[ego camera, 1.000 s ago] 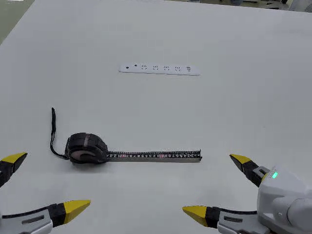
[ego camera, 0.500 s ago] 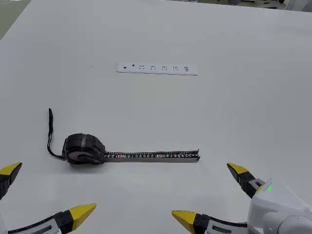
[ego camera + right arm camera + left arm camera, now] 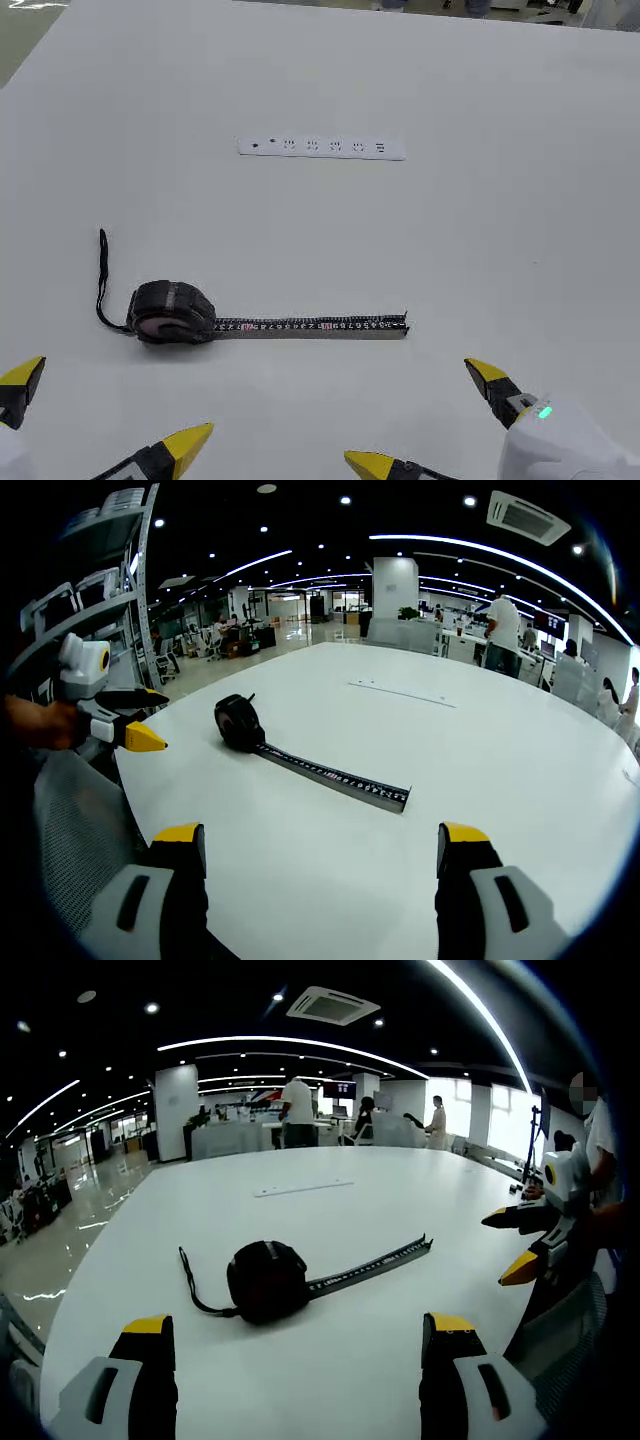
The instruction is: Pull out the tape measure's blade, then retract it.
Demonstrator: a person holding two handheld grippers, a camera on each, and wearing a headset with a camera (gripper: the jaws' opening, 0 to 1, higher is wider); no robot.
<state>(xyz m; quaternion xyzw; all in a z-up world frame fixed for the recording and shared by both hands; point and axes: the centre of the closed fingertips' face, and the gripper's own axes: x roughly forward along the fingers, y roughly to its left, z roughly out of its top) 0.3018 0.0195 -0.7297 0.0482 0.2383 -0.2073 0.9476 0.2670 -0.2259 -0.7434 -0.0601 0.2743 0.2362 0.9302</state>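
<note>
Head view, from the left: the left hand-held gripper [image 3: 106,410] sits low in the bottom-left corner, its two yellow-tipped jaws spread wide apart with nothing between them. Just ahead of it the tape measure [image 3: 170,312] lies on its side on the white bench [image 3: 500,220]. It has a black case, and a thin black strap [image 3: 101,280] trails off the case's left side and runs away from the person. From the right side of the case the blade [image 3: 310,326] is drawn out, lying flat on the bench and running straight to the right. Its end hook [image 3: 405,324] rests on the surface, apart from both grippers. Farther back, beyond the blade's middle, a flat white power strip [image 3: 320,147] lies across the bench. At the bottom right the right hand-held gripper [image 3: 425,416] also has its jaws wide apart and holds nothing. It is near the blade's tip but not touching it, and a green light shows on its white body.

Left gripper view has the case ahead between its own jaws, with the blade running off to the right. Right gripper view has the blade's tip nearest, ahead between its jaws, and the case farther off to the left.
</note>
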